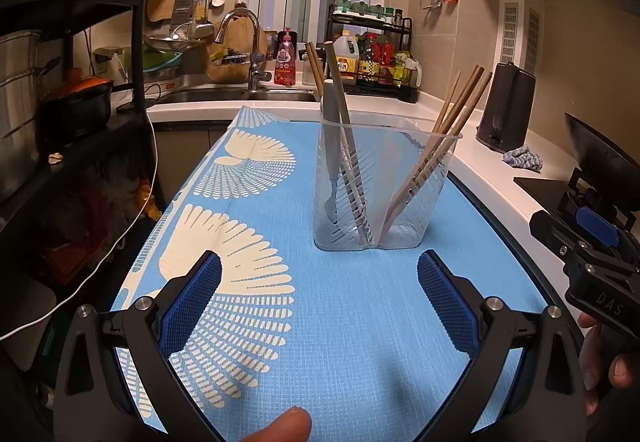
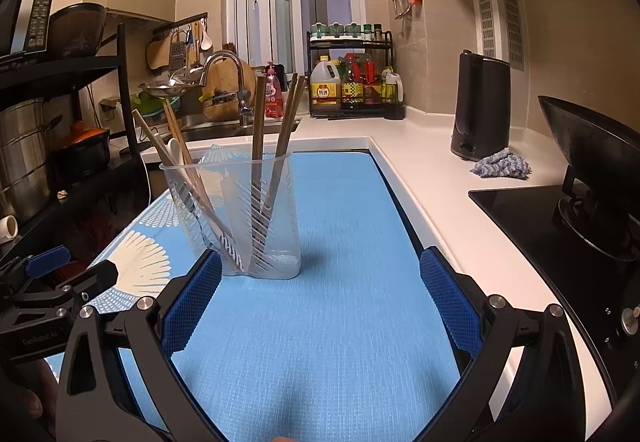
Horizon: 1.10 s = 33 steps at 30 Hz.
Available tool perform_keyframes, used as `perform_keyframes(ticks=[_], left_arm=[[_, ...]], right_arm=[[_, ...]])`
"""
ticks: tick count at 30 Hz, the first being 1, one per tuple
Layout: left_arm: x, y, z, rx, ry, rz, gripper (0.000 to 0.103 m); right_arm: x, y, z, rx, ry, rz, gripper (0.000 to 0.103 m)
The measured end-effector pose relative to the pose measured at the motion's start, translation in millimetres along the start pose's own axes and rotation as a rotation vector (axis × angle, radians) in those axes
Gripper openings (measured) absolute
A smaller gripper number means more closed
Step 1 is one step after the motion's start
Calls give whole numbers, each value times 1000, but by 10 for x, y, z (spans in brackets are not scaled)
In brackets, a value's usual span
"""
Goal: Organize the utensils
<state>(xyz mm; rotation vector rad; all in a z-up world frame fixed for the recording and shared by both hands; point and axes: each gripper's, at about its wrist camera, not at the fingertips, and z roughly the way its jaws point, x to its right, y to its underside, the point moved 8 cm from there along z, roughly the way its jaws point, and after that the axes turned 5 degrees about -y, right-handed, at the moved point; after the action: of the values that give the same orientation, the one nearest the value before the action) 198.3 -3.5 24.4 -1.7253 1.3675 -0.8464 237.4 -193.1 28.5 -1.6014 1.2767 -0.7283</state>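
A clear plastic utensil holder (image 1: pixel 404 217) stands upright on the blue mat (image 1: pixel 340 322). It holds wooden chopsticks (image 1: pixel 460 109) in its right compartment, and a grey-handled utensil (image 1: pixel 331 129) with more chopsticks in its left one. My left gripper (image 1: pixel 320 298) is open and empty, a short way in front of the holder. In the right wrist view the holder (image 2: pixel 276 250) stands just beyond my open, empty right gripper (image 2: pixel 320 298), nearer its left finger. A white spoon (image 2: pixel 175 149) leans in its left side. The right gripper's body shows at the right edge of the left wrist view (image 1: pixel 592 266).
A black kettle (image 2: pixel 480 105) and a blue-grey cloth (image 2: pixel 502 163) sit on the white counter at right. A black cooktop (image 2: pixel 540 226) with a wok (image 2: pixel 592 145) lies beyond the mat's right edge. A sink with a faucet (image 1: pixel 244 41) and a bottle rack (image 1: pixel 372 57) stand behind. Black shelving (image 1: pixel 72 101) stands at left.
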Motion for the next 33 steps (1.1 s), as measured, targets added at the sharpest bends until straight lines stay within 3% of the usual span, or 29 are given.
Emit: perform_keyframes(ticks=[33], left_arm=[[-16, -26, -31, 37, 30, -3, 96]], right_arm=[[-47, 48, 23, -12, -8, -24, 98]])
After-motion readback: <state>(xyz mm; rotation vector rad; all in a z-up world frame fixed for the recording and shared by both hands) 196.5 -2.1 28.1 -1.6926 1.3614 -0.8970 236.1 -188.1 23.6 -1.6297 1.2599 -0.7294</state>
